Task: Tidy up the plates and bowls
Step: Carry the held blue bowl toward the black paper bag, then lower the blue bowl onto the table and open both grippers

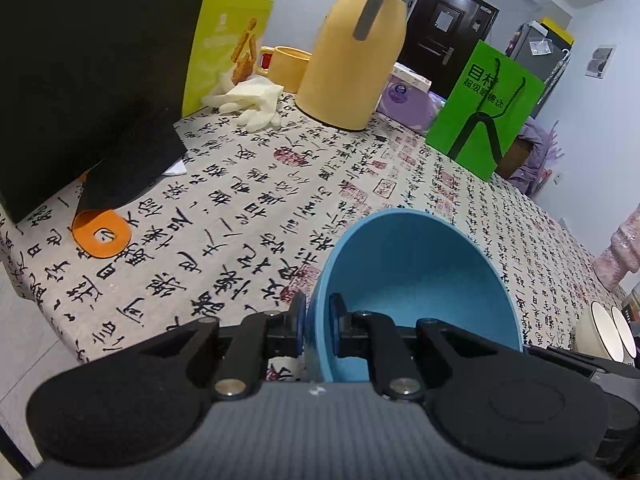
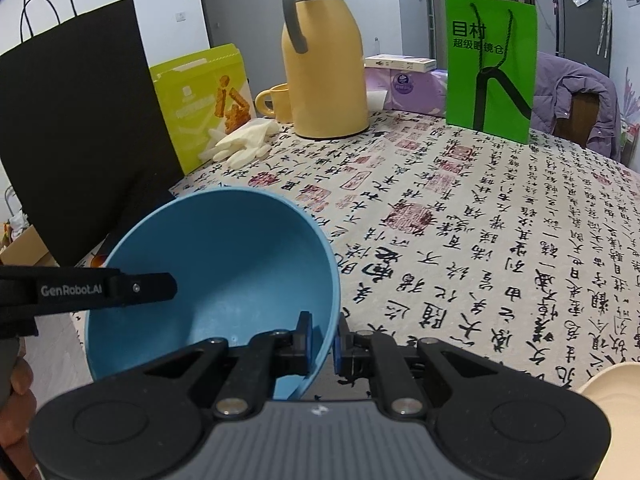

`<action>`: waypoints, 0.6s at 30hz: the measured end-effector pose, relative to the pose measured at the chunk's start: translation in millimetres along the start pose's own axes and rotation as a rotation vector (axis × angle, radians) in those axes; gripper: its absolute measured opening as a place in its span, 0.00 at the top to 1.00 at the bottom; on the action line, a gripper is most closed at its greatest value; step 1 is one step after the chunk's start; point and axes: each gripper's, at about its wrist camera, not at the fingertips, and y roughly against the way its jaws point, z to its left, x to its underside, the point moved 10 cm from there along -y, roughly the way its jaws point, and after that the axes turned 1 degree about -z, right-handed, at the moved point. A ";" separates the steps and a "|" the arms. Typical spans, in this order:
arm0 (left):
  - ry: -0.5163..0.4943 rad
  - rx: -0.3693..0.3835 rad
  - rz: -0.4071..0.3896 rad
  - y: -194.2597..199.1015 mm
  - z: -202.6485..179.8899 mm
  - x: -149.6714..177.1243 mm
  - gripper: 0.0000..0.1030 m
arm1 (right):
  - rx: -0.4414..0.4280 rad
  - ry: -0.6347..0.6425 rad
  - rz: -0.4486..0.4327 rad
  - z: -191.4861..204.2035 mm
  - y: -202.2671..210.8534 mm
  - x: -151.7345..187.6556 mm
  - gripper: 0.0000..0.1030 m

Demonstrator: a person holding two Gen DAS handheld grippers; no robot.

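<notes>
The blue bowl [image 1: 416, 280] is caught between both my tools, tilted with its mouth toward me above the calligraphy-print tablecloth [image 1: 248, 208]. My left gripper [image 1: 318, 320] is clamped on the bowl's rim at its left side, one pad outside the wall and one inside; my right gripper [image 2: 323, 340] is clamped the same way on the opposite rim — in the right wrist view the bowl fills the lower left and its wall runs straight down between the pads.

Outward from the bowl in the left wrist view: at 12 o'clock stands the yellow thermos jug [image 1: 356, 52], upright, with a yellow mug [image 1: 286, 66] just beside it at its left. At 11 o'clock lie pale rubber gloves [image 1: 248, 100] in front of a lime snack box [image 1: 224, 40]. At 10 o'clock a black paper bag [image 1: 80, 72] leans over an orange tag [image 1: 100, 232]. At 1 o'clock stands a green paper bag [image 1: 484, 108], a purple tissue pack [image 1: 404, 96] behind it. At 3 o'clock — white bowls [image 1: 608, 330] at the table's edge.
</notes>
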 end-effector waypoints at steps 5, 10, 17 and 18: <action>0.009 -0.005 0.023 -5.7 5.5 5.0 0.88 | -0.002 0.004 0.012 3.8 -4.3 1.4 0.91; 0.010 -0.007 0.034 -10.8 6.7 8.6 0.88 | 0.004 0.004 0.019 3.0 -6.5 2.3 0.90; 0.011 0.005 0.041 -11.5 4.9 9.7 0.86 | 0.001 0.004 0.031 3.3 -10.2 3.2 0.85; 0.011 0.007 0.040 -11.3 4.5 9.7 0.86 | -0.004 -0.003 0.034 3.0 -10.4 3.7 0.83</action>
